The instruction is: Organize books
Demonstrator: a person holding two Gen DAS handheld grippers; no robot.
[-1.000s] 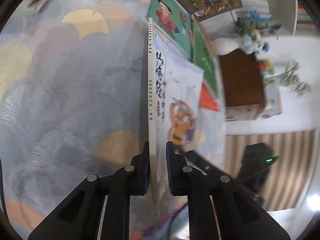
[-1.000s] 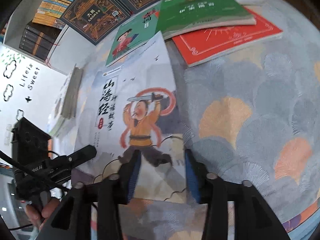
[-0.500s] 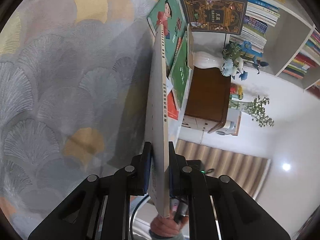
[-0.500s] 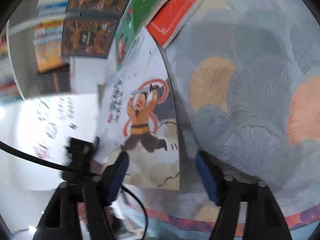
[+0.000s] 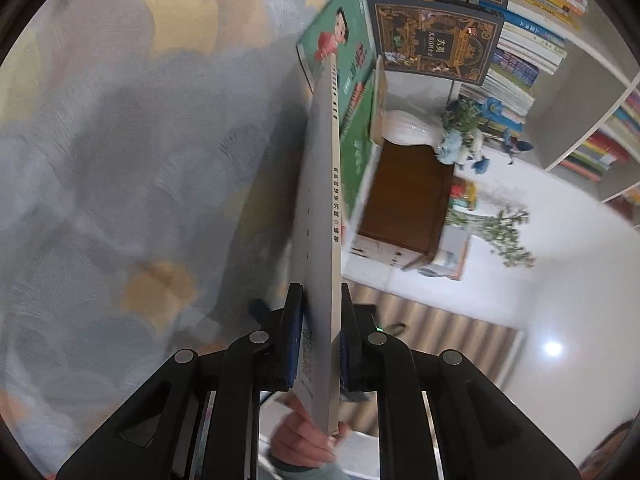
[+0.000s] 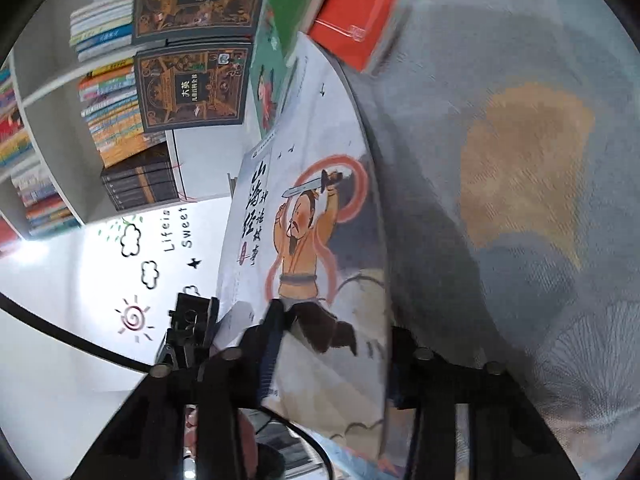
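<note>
You are holding the illustrated book (image 6: 312,240) on edge above the patterned carpet (image 5: 120,160), its spine (image 5: 335,200) facing the left wrist camera and its warrior cover facing the right one. It is reading as a thin softcover: light, flexible, glossy enough to slide, and likely to bow if taken by one corner only. The left gripper (image 5: 318,344) is clamping the spine end, jaws pressing both covers. The right gripper (image 6: 332,356) is closing on the lower edge of the cover; whether both pads are already touching cannot be told, since the far jaw sits behind the page edge. A grip near the spine is judged the firmest. Beyond it, the green book (image 5: 340,48), the red book (image 6: 360,12) and two dark ornate volumes (image 6: 192,92) are lying or leaning by the bookshelf (image 5: 580,80)
</note>
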